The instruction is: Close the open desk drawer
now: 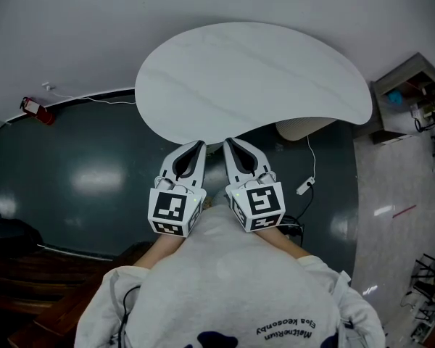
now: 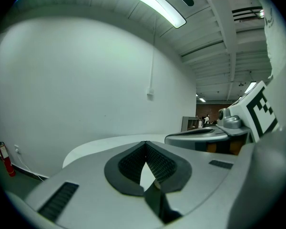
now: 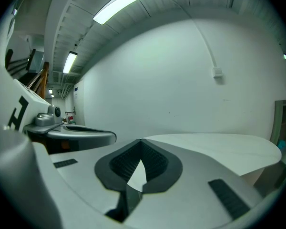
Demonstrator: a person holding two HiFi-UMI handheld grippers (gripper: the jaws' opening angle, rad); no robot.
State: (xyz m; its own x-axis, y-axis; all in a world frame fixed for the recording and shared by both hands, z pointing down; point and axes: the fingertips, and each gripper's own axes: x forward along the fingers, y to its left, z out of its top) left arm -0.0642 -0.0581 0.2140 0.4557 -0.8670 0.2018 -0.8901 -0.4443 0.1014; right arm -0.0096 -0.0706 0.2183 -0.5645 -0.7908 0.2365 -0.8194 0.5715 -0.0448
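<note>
Spreading across most of the head view, the dark teal glossy floor carries a white kidney-shaped tabletop. The tabletop's long axis runs from 9 to 3 o'clock, and it lies at 12 o'clock from both jaws. Nothing stands on it.

The person's grey sweatshirt fills the 6 o'clock edge. A grey open shelf unit stands at 2 o'clock, holding small things too blurred to name.

The left gripper and the right gripper hang side by side just short of the tabletop's near edge. On each, the jaws are pressed together at the tips with nothing between them.

No drawer can be made out for certain. A cream rounded shape juts from under the tabletop's near edge at 2 o'clock from the right gripper. It may be the drawer, but I cannot tell. If it is, the right hand is nearer.

A thin white cable drops beside it. A small red fire extinguisher sits at 9 o'clock.
</note>
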